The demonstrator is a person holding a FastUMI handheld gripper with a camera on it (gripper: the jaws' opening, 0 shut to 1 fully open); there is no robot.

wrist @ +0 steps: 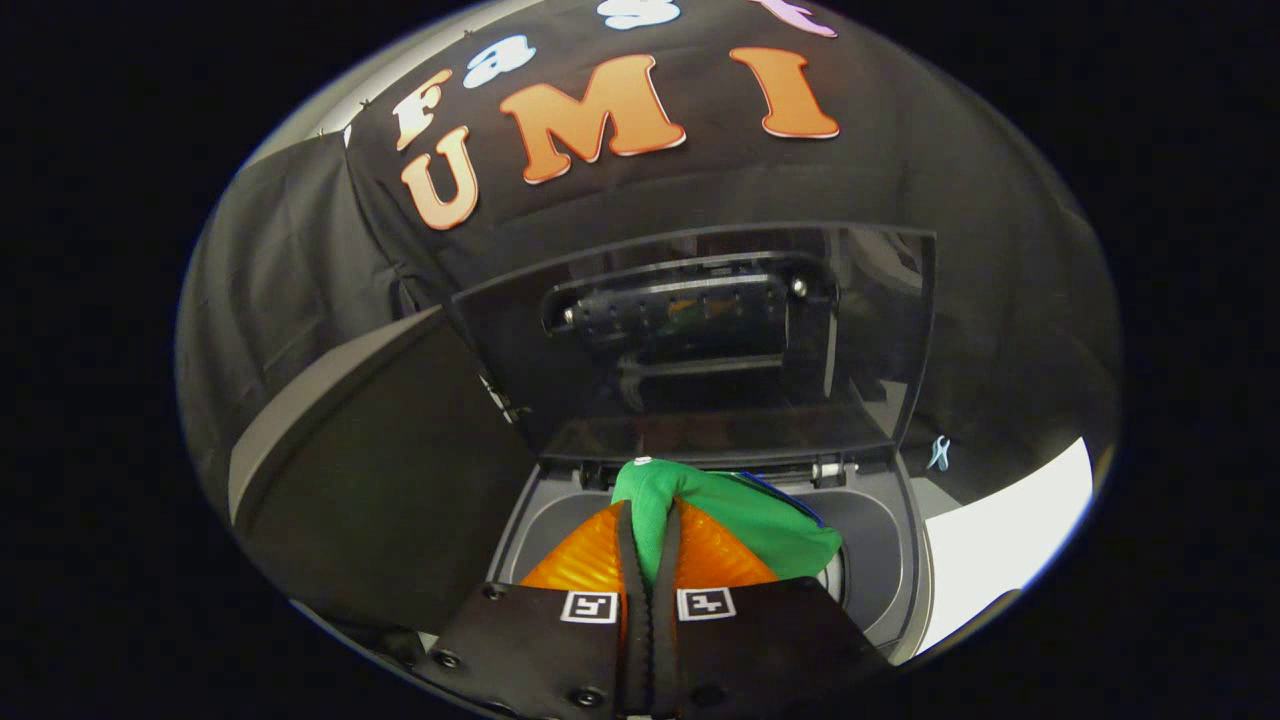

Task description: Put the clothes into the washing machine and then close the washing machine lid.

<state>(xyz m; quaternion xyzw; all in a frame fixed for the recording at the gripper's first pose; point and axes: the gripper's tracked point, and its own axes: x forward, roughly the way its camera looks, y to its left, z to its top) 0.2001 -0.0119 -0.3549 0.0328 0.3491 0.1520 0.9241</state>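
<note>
On the left of the frame, a dark flat panel (370, 470) with a pale edge leans up and away. You can't tell what it belongs to.

In the middle of the frame sits the washer (890, 560). It is grey, and its round hole faces up at us. Its lid (700, 340) stands open, straight up behind the hole. The lid is dark and shiny like glass. You can see dim shapes shining back in it.

At the bottom middle of the frame is the gripper (648, 560). Its two fingers (628, 570) are almost fully together. There is just a thin gap, and a bit of green cloth (740, 515) is pinched in that gap. Both fingers press on it. The cloth pokes up past the tips as a small bump. The rest of it flops down to the right of the fingers. It hangs over the washer's hole, just in front of the lid's hinge. A thin blue edge shows along the top of the cloth.

To the right of the washer, low in the frame, is a white flat thing (1000, 540). A tiny pale blue clip (938, 452) hangs on the dark wall just above it.
</note>
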